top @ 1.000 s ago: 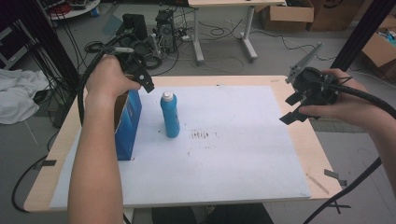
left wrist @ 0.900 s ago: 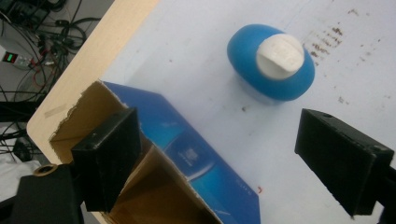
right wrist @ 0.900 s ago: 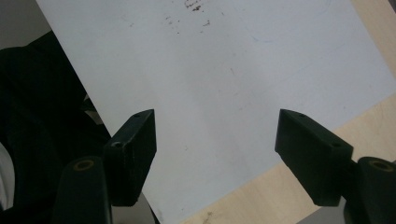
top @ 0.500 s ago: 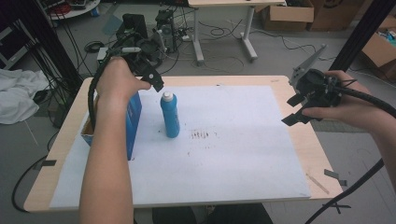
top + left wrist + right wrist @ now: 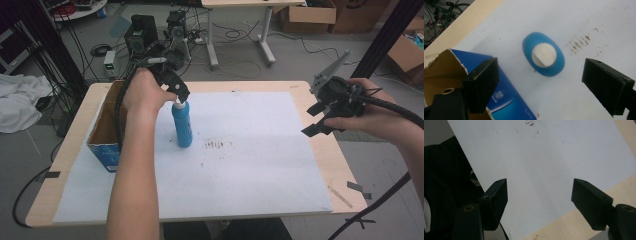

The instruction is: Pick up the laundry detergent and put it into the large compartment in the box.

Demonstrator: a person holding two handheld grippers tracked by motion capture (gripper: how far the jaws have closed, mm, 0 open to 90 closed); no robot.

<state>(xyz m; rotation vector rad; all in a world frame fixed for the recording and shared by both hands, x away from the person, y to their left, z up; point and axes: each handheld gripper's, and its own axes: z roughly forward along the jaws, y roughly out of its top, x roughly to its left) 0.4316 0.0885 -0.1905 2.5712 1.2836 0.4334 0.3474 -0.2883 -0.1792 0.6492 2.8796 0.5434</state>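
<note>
So the left hand-held gripper [image 5: 177, 92] is hovering right over the blue bottle [image 5: 183, 125], with its jaws spread wide and nothing between them. In the left gripper view that hand-held gripper [image 5: 541, 83] is looking almost straight down, and the bottle [image 5: 543, 57] with its white cap [image 5: 544, 54] is sitting between the two jaws but clearly apart from both, a bit toward 12 o'clock of the gap.

The bottle is standing upright on the white sheet [image 5: 260, 150] that's covering most of the surface [image 5: 320, 155], roughly at 10 o'clock from the sheet's middle. Just to its 9 o'clock the open cardboard box [image 5: 102, 135], blue on the outside, is standing near the left edge of the surface, close to the bottle but not touching it as far as the high view is showing. In the left gripper view the box [image 5: 506, 97] is sitting under the left jaw. Some brownish smudges [image 5: 216, 145] are marking the sheet just at 3 o'clock from the bottle.

The right hand-held gripper [image 5: 314, 120] is hanging out well away at the 3 o'clock side of the surface, above the sheet's edge, and it's also wide and holding nothing. In the right gripper view that hand-held gripper [image 5: 539, 195] is pointing at bare sheet [image 5: 539, 157] and a strip of wooden edge [image 5: 624, 187].
</note>
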